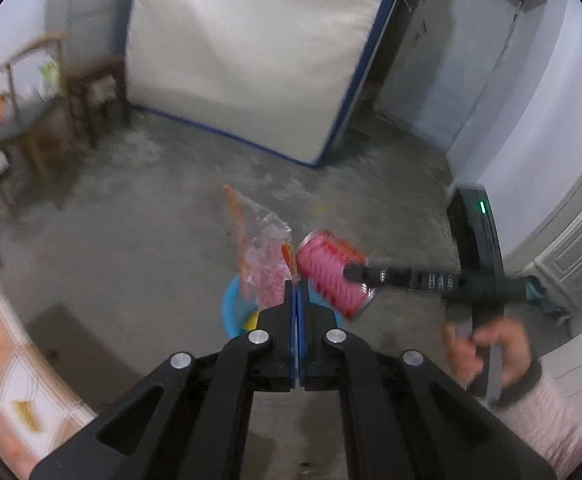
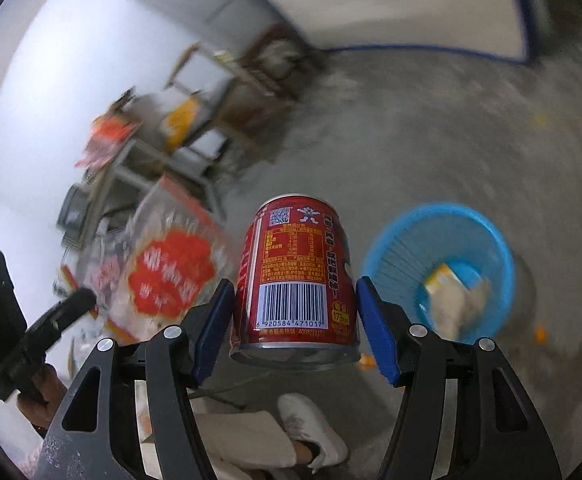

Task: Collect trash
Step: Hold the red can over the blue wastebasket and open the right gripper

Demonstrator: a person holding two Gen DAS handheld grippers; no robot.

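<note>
Right gripper (image 2: 295, 308) clamps a red can (image 2: 297, 276) with barcode; blue basket (image 2: 391, 248) at three o'clock. Left gripper (image 1: 295, 286) pinches a clear, red-printed wrapper (image 1: 261, 256) above it.

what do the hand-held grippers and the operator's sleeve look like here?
Both alike: the left hand-held gripper and right hand-held gripper have black linkage arms with silver pivot pins and flat blue pads. A green light glows on the right unit's black body. A black wrist strap and a pale pinkish sleeve are worn.
</note>
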